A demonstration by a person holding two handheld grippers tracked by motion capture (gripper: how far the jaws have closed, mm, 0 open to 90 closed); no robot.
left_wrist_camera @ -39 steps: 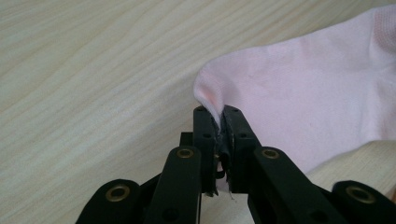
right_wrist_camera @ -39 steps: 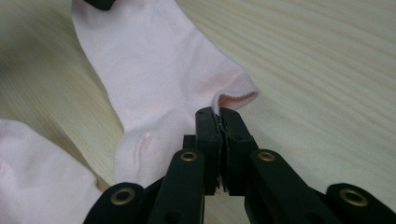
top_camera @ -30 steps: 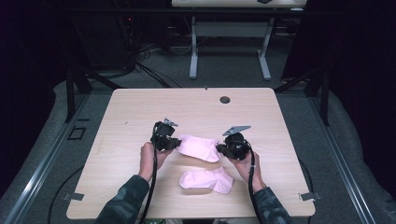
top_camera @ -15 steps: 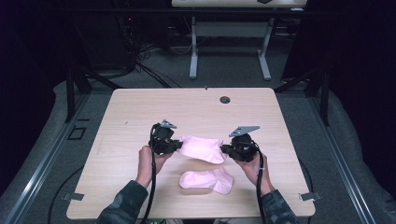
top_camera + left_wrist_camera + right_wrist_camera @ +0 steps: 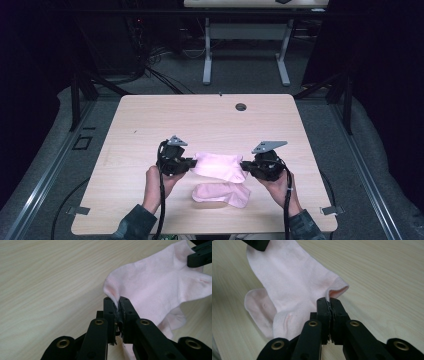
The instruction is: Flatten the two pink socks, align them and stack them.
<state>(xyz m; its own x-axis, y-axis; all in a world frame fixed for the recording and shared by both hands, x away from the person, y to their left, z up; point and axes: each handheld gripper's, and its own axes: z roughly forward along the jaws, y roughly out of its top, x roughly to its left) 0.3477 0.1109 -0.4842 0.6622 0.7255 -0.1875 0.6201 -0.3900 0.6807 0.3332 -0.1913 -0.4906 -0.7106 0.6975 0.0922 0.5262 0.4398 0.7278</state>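
Observation:
A pink sock (image 5: 217, 166) hangs stretched between my two grippers just above the wooden table (image 5: 200, 120). My left gripper (image 5: 192, 162) is shut on its left end; in the left gripper view the jaws pinch the sock's (image 5: 155, 287) rounded edge at my left gripper (image 5: 117, 304). My right gripper (image 5: 244, 166) is shut on the right end, clamping the cuff of the sock (image 5: 287, 277) at my right gripper (image 5: 329, 303). A second pink sock (image 5: 222, 193) lies flat on the table right below and in front of the held one, also seen as a second sock (image 5: 258, 302).
A small dark round grommet (image 5: 241, 106) sits near the table's far edge. Bare wood spreads across the far half and both sides. Beyond the table stand a white table frame (image 5: 245, 55) and cables on a grey floor.
Both hands have come nearer the person's side and risen a little with the sock. The right gripper has shifted right, pulling the sock out longer over the lying one.

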